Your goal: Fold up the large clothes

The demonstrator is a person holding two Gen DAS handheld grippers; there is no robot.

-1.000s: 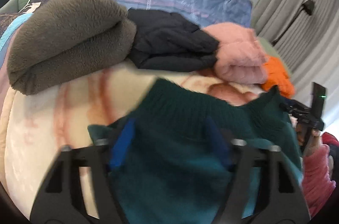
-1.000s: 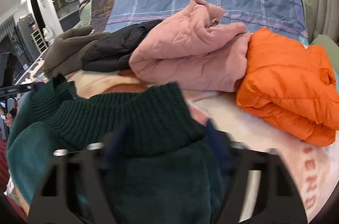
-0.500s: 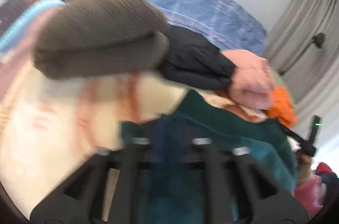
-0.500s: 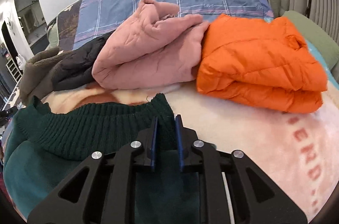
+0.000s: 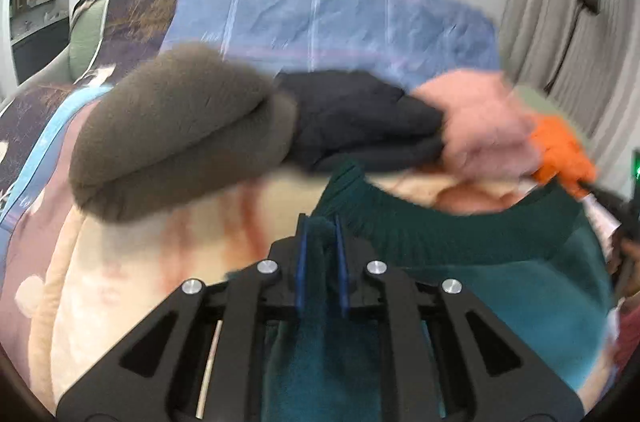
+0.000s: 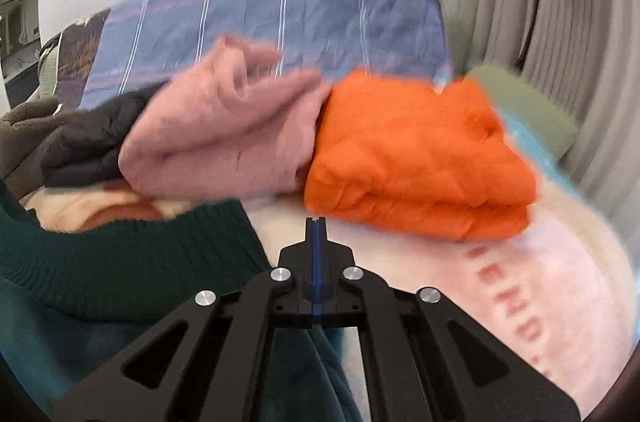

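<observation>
With both jaws pinched on the green sweater point(image 5: 460, 242), left gripper point(image 5: 320, 222) and right gripper point(image 6: 316, 222) hold its ribbed hem; I'd fold toward twelve o'clock.

Folded orange jacket point(image 6: 416, 158) just ahead

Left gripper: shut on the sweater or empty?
Shut on it. The left gripper has a bunch of the green sweater pinched between its blue fingers.
</observation>
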